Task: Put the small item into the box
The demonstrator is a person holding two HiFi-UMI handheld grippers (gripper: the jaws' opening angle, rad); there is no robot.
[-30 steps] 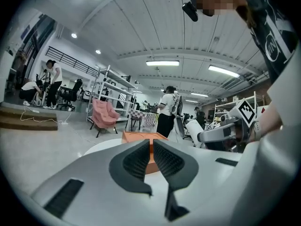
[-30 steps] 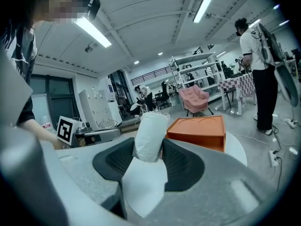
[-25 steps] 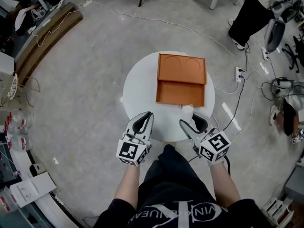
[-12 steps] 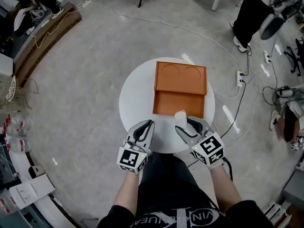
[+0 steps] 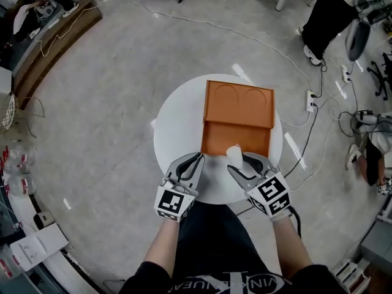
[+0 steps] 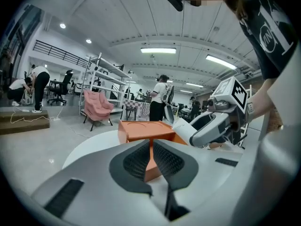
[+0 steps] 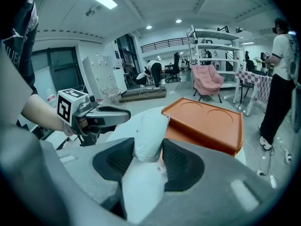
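Note:
An open orange box (image 5: 237,118) lies on the round white table (image 5: 174,124), its lid with two round recesses on the far side. My right gripper (image 5: 237,162) is shut on a small white soft pouch (image 5: 233,154), which hangs just at the box's near edge. In the right gripper view the pouch (image 7: 149,135) sits pinched between the pads, with the box (image 7: 207,121) beyond it. My left gripper (image 5: 195,161) is shut and holds nothing, left of the pouch and near the box's near left corner. The left gripper view shows the box (image 6: 143,130) and the right gripper (image 6: 207,128).
Cables and a power strip (image 5: 309,97) lie on the floor right of the table. A wooden bench (image 5: 55,32) stands at the upper left, office chairs (image 5: 355,38) at the upper right. Shelving (image 6: 101,86) and a pink armchair (image 6: 96,108) stand farther off.
Both grippers have sunk and moved forward toward the box. The right gripper has turned and carried the white pouch up to the box's near edge.

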